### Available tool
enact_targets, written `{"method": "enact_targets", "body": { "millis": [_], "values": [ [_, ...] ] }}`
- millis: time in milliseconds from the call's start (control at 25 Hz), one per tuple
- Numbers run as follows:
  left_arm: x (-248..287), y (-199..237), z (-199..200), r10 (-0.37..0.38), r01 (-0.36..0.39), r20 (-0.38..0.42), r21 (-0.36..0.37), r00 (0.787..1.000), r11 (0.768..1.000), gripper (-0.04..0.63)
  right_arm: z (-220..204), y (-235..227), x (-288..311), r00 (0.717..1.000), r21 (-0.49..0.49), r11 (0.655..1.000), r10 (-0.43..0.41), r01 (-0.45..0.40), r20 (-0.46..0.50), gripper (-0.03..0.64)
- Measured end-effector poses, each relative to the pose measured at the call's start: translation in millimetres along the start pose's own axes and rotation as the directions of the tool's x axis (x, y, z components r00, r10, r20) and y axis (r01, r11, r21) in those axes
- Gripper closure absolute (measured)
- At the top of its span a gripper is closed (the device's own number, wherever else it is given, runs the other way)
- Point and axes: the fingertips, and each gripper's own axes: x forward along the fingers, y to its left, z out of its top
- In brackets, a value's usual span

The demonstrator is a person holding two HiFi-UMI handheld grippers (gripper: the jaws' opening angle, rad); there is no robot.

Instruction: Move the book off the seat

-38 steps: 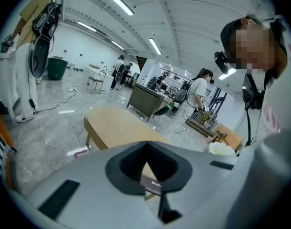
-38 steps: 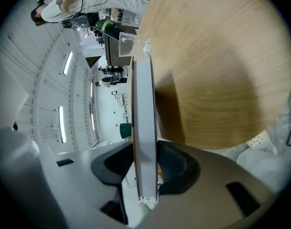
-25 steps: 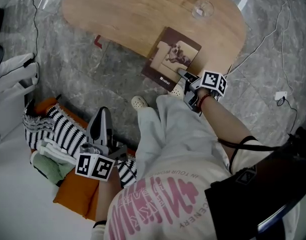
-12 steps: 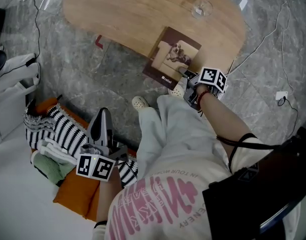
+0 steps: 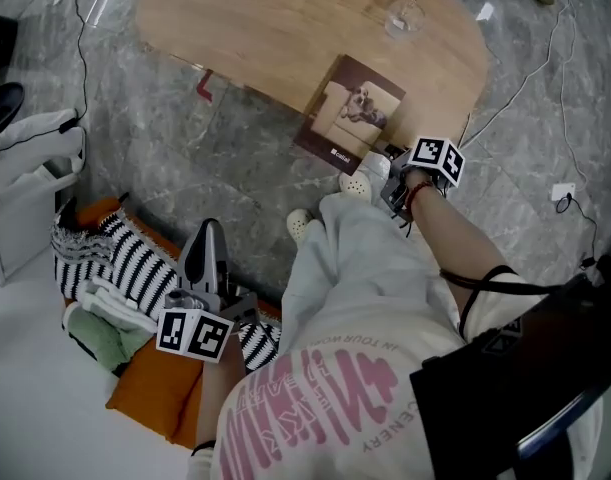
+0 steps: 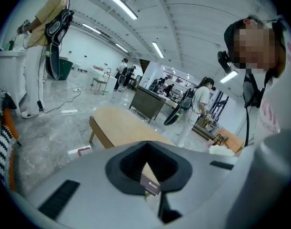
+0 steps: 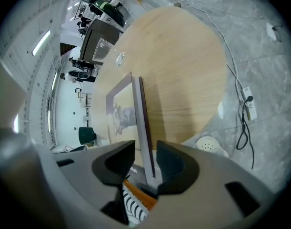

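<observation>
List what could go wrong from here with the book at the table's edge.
1. The right gripper, whose jaws have just been closing, pinches the book only at its near corner, so it may twist or slip.
2. The book overhangs the edge of the table. Let go here, it could tip to the floor.
3. Pushed further in, it might reach the glass, which stands apart from it.

The book lies at the table's near edge, partly overhanging it. A glass stands behind it, toward the right end. A striped cloth lies on the seat, nearer and left.
</observation>
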Motion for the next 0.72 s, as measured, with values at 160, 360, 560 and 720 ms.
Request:
{"method": "enact_targets", "body": {
  "millis": [160, 360, 560, 720],
  "values": [
    [-2.8, 3.3, 6.9, -0.030, 0.030, 0.031, -0.010, 0.999, 1.000, 0.588, -0.6, 4.5, -19.0, 0.999, 0.018, 1.000, 0.013, -0.014, 0.046, 0.488],
    [-8.1, -8.1, 30.7, -0.112, 0.110, 0.079, 0.033, 0.991, 0.993, 0.588, -10.2, 42.2, -45.3, 0.983, 0.028, 0.989, 0.142, -0.146, 0.115, 0.565],
    [-20.5, -9.8, 35.5, -0.190, 0.185, 0.075, 0.072, 0.979, 0.980, 0.588, -32.5, 114.2, -74.0, 0.909, -0.023, 0.919, 0.394, -0.395, 0.138, 0.601],
    [-34.5, -12.5, 40.8, -0.254, 0.245, 0.083, 0.110, 0.964, 0.963, 0.588, -50.4, 159.5, -107.5, 0.847, -0.147, 0.854, 0.516, -0.499, 0.125, 0.603]
  ]
}}
